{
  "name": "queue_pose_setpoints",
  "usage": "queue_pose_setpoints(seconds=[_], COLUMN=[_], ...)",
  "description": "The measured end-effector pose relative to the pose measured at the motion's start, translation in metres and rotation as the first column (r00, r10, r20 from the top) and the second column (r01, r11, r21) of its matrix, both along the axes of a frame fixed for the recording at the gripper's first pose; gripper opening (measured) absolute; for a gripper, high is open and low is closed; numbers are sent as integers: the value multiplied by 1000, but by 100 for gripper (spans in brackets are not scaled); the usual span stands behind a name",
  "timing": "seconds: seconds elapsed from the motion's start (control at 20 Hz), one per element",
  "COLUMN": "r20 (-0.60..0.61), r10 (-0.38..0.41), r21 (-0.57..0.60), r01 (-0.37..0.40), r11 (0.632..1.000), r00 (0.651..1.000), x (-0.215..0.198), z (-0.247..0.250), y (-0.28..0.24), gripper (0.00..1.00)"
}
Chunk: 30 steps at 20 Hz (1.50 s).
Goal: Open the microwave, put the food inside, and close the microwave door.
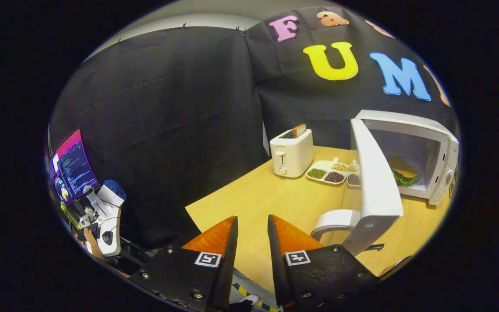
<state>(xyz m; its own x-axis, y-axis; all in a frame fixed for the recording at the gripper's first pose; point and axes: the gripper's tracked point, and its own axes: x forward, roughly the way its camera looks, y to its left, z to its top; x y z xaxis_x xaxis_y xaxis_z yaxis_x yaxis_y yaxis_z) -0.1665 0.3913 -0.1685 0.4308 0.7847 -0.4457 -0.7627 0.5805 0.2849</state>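
The white microwave (422, 151) stands at the far right of the wooden table (275, 199), its door (375, 182) swung wide open toward me. Inside its cavity lies the food (403, 171), a sandwich with a green layer. The door's curved handle (336, 219) sits just right of and slightly beyond my right finger. My gripper (251, 223) hovers over the table's near edge, left of the door, with a narrow gap between the fingers and nothing in it.
A white toaster (292, 151) with a slice of bread stands at the back of the table. Beside it lies a divided white tray (334, 172) of beans and grains. Off the table to the left are a monitor (72, 167), a white device and a person's hand.
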Motion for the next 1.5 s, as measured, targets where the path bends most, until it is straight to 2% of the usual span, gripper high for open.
queue_pose_setpoints(seconds=[0.05,0.1,0.15,0.2,0.65,0.95,1.5], r20=[35,60,55,54,81,97,129], r10=[-69,-101,-102,-106,-145,-235,-389], r21=[-46,-64,-75,-82,-105,-109,-129], r01=[71,105,106,110,153,245,404], r11=[996,992,992,991,983,963,906], r00=[997,993,993,993,986,967,912], x=[14,24,23,26,35,61,130], z=[-8,-10,-12,-21,-20,-14,-9], y=[-9,-22,-29,-21,-63,-111,-202], gripper=[29,18,7,2,1,1,1])
